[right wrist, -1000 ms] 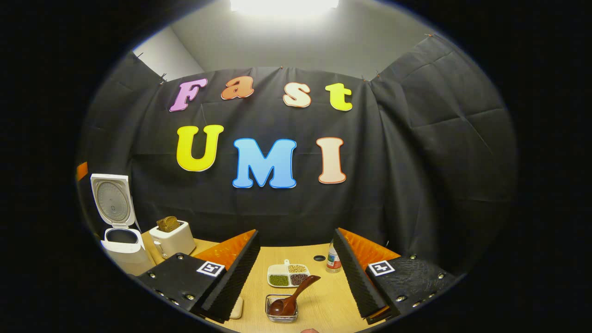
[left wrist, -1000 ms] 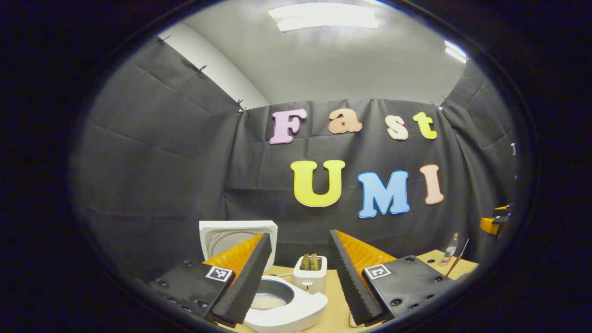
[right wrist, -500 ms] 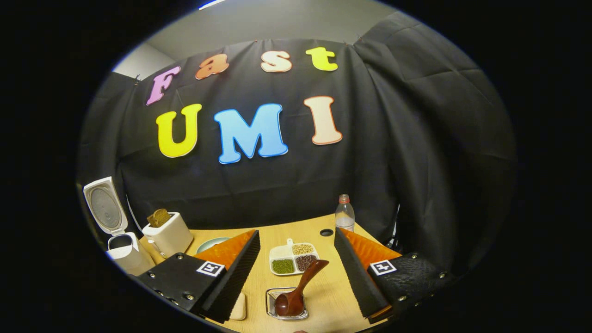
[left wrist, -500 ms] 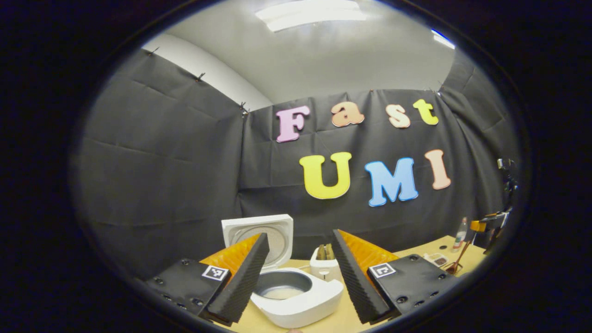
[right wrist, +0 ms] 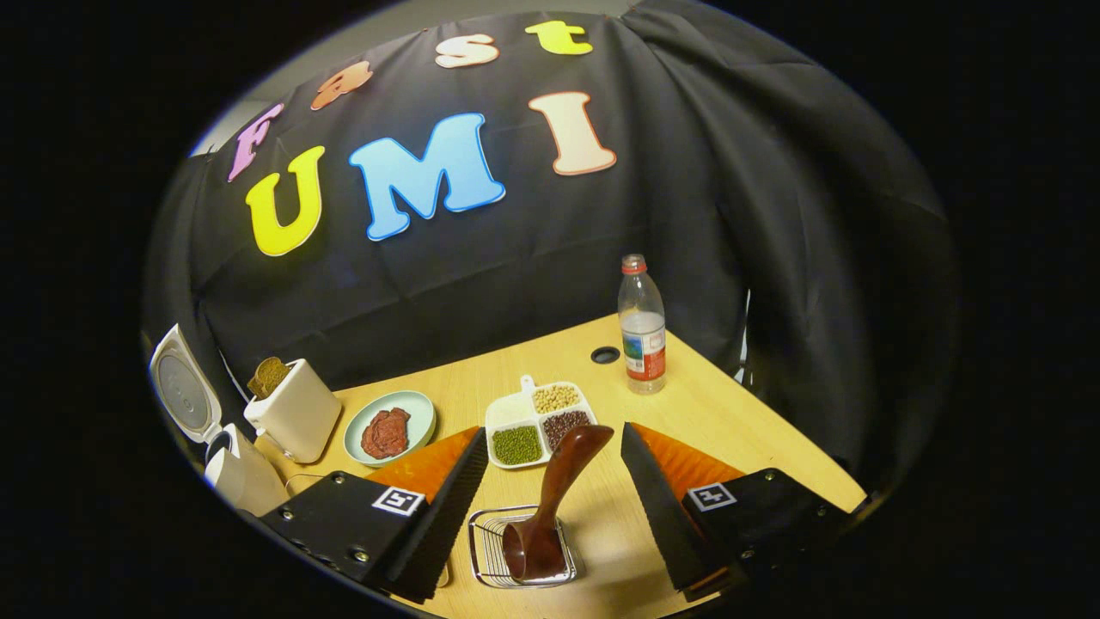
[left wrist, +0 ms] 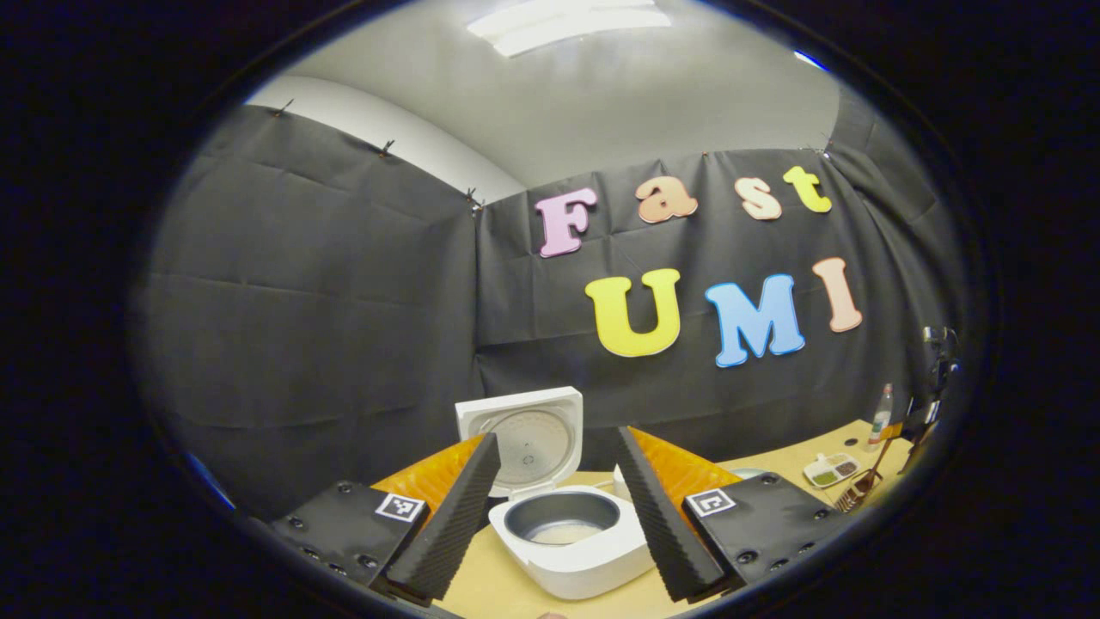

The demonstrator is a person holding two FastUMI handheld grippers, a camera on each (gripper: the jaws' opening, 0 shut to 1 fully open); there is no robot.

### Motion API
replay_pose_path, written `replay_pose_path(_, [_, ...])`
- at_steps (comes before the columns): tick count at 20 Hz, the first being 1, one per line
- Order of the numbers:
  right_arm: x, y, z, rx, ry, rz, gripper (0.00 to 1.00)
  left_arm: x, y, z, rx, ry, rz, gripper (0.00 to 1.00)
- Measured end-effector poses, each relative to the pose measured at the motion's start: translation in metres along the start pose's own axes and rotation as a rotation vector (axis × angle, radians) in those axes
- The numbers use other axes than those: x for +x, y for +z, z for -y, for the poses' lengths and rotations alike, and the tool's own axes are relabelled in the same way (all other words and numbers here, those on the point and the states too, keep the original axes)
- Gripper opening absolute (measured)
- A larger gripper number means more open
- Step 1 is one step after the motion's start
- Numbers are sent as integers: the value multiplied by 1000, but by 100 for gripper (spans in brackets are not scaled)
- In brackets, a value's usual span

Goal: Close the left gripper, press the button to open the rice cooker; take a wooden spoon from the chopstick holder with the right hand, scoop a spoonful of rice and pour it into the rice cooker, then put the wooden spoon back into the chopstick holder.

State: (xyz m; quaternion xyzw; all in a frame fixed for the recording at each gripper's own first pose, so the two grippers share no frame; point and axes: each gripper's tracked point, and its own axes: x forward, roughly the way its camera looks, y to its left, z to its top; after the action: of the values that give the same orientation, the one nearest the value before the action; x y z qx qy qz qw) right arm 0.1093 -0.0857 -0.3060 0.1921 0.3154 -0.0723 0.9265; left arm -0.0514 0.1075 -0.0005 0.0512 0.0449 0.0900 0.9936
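Right gripper [right wrist: 550, 507] spread wide above wooden spoon [right wrist: 554, 494], touching nothing. Spoon stands bowl-down in wire chopstick holder [right wrist: 490, 554], handle leaning away toward sectioned dish [right wrist: 524, 413]. You lower with handle centred between fingers, then close on its thick upper part; lift straight so bowl clears wire. Dish sits just behind, water bottle [right wrist: 643, 327] well apart. Left gripper [left wrist: 559, 516] also spread, empty, over rice cooker [left wrist: 571, 542], lid already up.

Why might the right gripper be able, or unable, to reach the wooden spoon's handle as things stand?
Probably able: the right gripper is open, and the wooden spoon stands in the chopstick holder, its handle rising between the fingers unobstructed.
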Motion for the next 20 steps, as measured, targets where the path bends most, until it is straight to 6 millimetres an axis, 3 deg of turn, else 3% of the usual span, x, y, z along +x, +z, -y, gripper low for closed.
replay_pose_path(4, [12, -24, 0, 48, 16, -79, 93, -3, -4, -6, 8, 18, -14, 95])
replay_pose_path(5, [14, -29, -1, 52, 21, -94, 83, -3, -4, -6, 13, 23, -15, 95])
replay_pose_path(8, [17, -38, -7, 67, 44, -126, 71, -7, -7, -9, 20, 33, -19, 94])
replay_pose_path(9, [19, -41, -6, 65, 39, -132, 54, -7, -6, -10, 21, 35, -20, 94])
replay_pose_path(10, [21, -42, -3, 64, 26, -130, 46, -7, -8, -11, 20, 37, -22, 94])
replay_pose_path(11, [16, -39, -5, 76, 27, -132, 23, -6, -9, -12, 19, 37, -25, 94])
replay_pose_path(12, [20, -43, -10, 82, 56, -142, 19, -8, -12, -13, 17, 38, -28, 95])
replay_pose_path(13, [18, -41, -13, 86, 62, -134, 18, -9, -12, -14, 14, 39, -29, 95])
replay_pose_path(14, [15, -40, -18, 63, 87, -142, 10, -10, -12, -15, 11, 39, -28, 94])
replay_pose_path(19, [-12, -21, -30, -41, 95, -81, 10, -1, -12, -18, -2, 23, -22, 94])
replay_pose_path(20, [-18, -13, -34, -43, 108, -60, 10, 0, -13, -17, -6, 16, -17, 99])
